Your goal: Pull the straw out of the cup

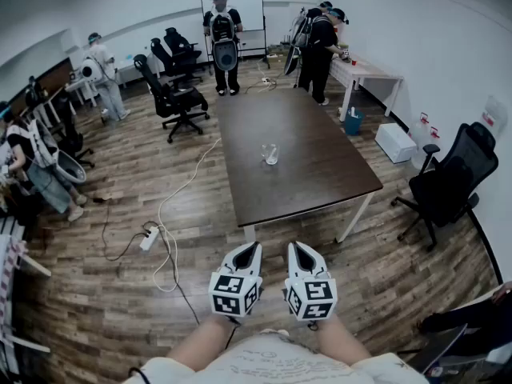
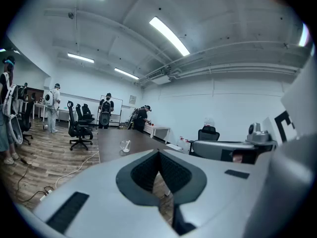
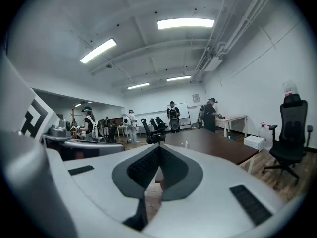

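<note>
A clear cup (image 1: 270,155) with a pale straw (image 1: 266,149) in it stands near the middle of the long dark table (image 1: 320,178). In the left gripper view the cup (image 2: 125,146) is small and far off; in the right gripper view the cup (image 3: 185,144) is a tiny speck on the table top. Both grippers are held close to the body, over the wooden floor, short of the table's near edge. My left gripper (image 1: 253,248) (image 2: 158,153) and my right gripper (image 1: 296,247) (image 3: 159,148) are shut, with nothing between the jaws.
A black office chair (image 1: 448,186) stands right of the table, and more chairs (image 1: 178,96) stand at the far left. A white cable and power strip (image 1: 149,238) lie on the floor to the left. People (image 1: 222,38) stand at the back, near a white table (image 1: 364,72).
</note>
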Motion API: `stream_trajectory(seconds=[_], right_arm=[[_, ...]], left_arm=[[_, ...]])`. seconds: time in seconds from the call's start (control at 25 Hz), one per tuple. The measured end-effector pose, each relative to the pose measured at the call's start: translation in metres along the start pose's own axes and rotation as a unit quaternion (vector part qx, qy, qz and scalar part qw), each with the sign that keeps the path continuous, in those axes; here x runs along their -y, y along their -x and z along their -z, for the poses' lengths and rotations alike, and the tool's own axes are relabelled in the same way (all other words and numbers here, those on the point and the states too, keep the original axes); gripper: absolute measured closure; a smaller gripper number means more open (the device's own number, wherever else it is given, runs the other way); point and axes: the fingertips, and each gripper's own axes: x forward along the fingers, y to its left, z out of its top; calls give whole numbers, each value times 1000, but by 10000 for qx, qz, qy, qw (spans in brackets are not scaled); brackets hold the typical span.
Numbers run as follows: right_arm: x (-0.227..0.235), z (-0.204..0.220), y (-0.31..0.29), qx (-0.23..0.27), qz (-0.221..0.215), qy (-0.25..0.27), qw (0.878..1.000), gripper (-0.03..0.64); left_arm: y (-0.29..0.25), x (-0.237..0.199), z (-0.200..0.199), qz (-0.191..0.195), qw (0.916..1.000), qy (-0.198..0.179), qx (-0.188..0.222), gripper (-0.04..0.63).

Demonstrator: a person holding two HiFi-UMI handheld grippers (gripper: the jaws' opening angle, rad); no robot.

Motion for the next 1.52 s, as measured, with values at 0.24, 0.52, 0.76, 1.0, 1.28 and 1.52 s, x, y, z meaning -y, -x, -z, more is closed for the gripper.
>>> stream_trajectory(seconds=[0.24,0.52,0.76,1.0,1.28,1.52], right_arm=[[4,7,-8,-18,-29,-32,10000,602],[10,8,-16,-34,-15,-56,10000,603],[27,7,-20,0,55,-174,9998,601],[52,3,-22,37,45,-198,9998,601],[88,1,-24,70,17,-266,9996,601],[106,3,-35,25,30,-355,9994,601]], left_arm=[[-6,-2,3,-37,10000,-11,1,595],[-19,-1,4,25,10000,-34,-26,595],[-35,5,1,35,10000,-37,-45,595],[-59,20,-4,54,9999,-106,-17,595],[-84,40,-2,-9,10000,-99,5,595],[-105,42,-2,-23,10000,-70,-53,595]])
